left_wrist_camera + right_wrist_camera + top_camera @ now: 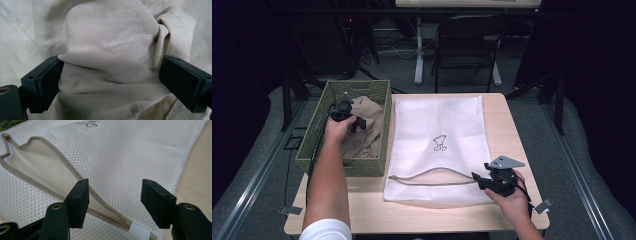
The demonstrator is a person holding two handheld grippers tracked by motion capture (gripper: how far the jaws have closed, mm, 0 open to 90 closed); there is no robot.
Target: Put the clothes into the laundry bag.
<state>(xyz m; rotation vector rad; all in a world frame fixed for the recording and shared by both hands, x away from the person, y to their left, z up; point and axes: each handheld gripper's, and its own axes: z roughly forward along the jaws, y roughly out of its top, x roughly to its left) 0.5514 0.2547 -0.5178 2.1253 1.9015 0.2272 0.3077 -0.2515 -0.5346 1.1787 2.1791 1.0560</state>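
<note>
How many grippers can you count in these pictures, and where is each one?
2. The left gripper is over the beige cloth in the green basket. The right gripper is at the mesh bag's near right corner.

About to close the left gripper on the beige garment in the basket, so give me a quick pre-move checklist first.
1. Left gripper jaws open: ok, they stand wide apart.
2. Fold of beige garment between the jaws: ok, a raised fold bulges between them; pads not yet pressing.
3. Garment inside the green basket: ok.
4. Mesh laundry bag flat on the table beside the basket: ok.
5. Bag opening unzipped: ok, the zipper edge gapes toward the near edge.
6. Right gripper holding the bag open: not ok, its jaws are open over the zipper edge and grip nothing.
</note>
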